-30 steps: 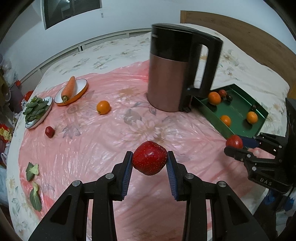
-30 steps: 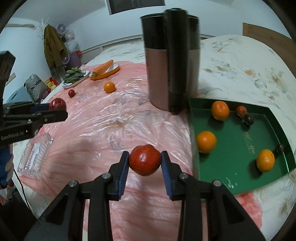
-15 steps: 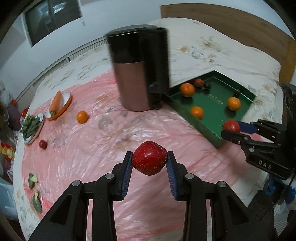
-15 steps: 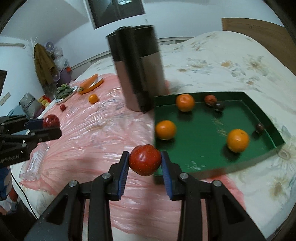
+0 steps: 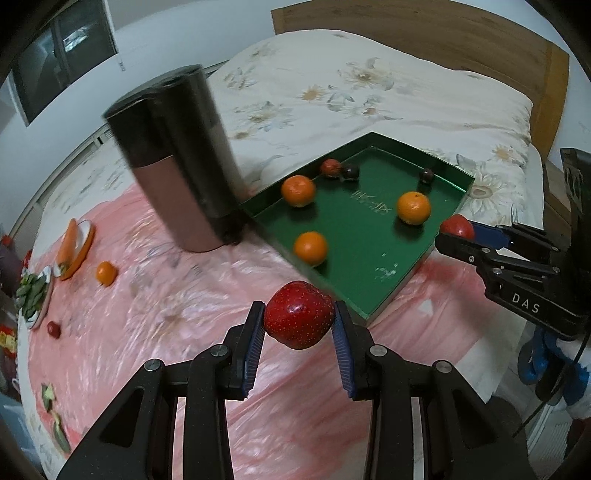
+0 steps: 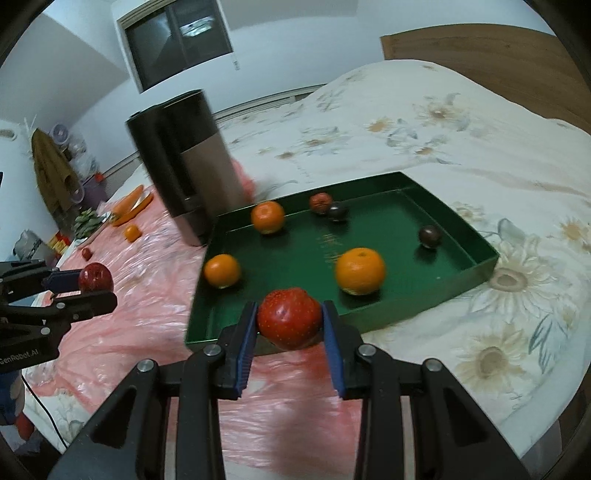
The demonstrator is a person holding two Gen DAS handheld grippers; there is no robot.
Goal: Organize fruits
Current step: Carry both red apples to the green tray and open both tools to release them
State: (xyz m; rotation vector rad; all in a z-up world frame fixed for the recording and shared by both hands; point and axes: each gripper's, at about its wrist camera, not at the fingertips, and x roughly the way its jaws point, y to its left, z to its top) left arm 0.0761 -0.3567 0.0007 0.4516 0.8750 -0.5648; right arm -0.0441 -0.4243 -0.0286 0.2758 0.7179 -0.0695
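Observation:
My left gripper [image 5: 298, 325] is shut on a red apple [image 5: 299, 319], held above the pink sheet just short of the green tray's [image 5: 384, 291] near edge. My right gripper [image 6: 289, 324] is shut on another red apple [image 6: 289, 317], at the tray's [image 6: 458, 218] near rim. The tray holds three oranges [image 6: 360, 270], a small red fruit [image 6: 320, 202] and two dark fruits [image 6: 429, 235]. Each gripper shows in the other's view: the right one [image 5: 456, 230] and the left one [image 6: 94, 282].
A tall black and copper kettle [image 5: 181, 158] stands left of the tray. On the pink sheet further left lie an orange [image 5: 106, 273], a small red fruit [image 5: 54, 328], a carrot on a plate [image 5: 68, 245] and a plate of greens [image 5: 31, 295]. A wooden headboard [image 5: 406, 29] is behind.
Both grippers have moved toward the green tray with their apples. The tray is now closer and more central in both views.

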